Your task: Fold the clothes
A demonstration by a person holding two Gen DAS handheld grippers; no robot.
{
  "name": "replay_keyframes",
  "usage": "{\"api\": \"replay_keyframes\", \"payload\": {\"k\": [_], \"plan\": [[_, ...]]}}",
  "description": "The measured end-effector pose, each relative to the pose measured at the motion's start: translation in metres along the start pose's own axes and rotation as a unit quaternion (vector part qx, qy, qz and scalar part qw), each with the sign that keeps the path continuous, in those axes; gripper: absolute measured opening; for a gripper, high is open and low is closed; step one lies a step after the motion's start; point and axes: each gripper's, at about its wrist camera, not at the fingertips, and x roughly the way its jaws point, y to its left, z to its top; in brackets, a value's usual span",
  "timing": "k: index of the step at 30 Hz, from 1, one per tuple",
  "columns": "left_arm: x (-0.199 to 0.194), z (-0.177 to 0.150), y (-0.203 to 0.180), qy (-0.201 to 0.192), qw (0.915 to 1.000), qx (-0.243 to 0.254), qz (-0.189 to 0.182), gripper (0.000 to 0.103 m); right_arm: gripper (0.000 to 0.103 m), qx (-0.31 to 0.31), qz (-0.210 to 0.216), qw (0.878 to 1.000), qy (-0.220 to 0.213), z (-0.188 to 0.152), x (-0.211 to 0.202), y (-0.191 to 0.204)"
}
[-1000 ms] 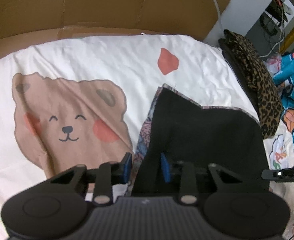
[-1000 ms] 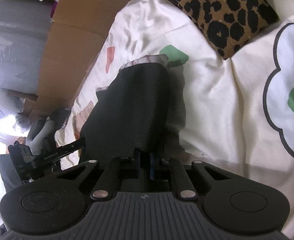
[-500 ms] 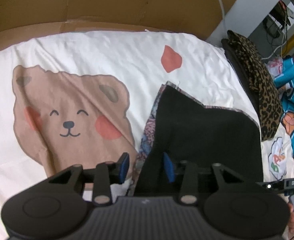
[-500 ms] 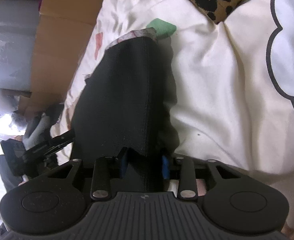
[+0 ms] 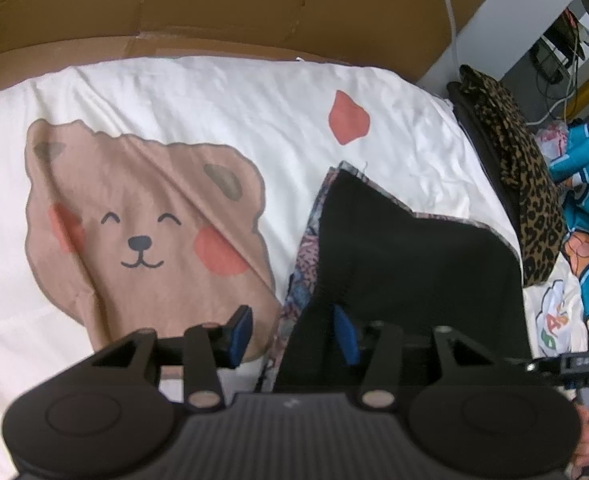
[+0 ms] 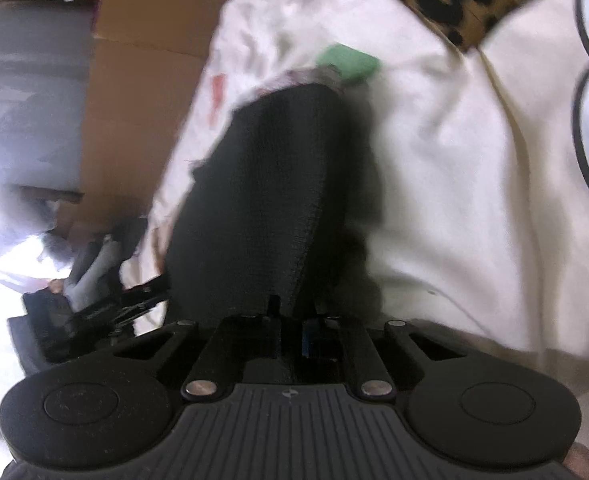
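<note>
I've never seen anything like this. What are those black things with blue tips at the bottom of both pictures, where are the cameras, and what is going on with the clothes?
There is no robot here: a person holds a two-fingered claw in each hand, and each claw carries a wide-angle camera looking forward along its fingers. One picture comes from the left claw, the other from the right claw. Both look down on a cream sheet printed with a bear. On it lies a black garment with a patterned lining. A leopard-print cloth sits at the sheet's edge. The left claw's jaws are opening, with the garment's edge between them but not pinched. The right claw's jaws are closing, clamped on the garment's other end.
</note>
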Motion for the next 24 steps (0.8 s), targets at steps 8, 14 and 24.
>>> {"api": "replay_keyframes", "payload": {"k": [8,14,24], "plan": [[0.0,0.001,0.001,0.003,1.0,-0.002,-0.002,0.049,0.01,0.016,0.005,1.0,0.002,0.002,-0.004,-0.009],[0.001,0.002,0.005,0.007,0.9999,-0.008,-0.014,0.049,0.025,0.021,0.008,1.0,0.015,0.001,0.009,-0.014],[0.003,0.0,0.021,0.017,0.9975,-0.044,-0.053,0.05,0.015,0.043,0.021,0.999,0.015,-0.002,0.021,-0.017]]}}
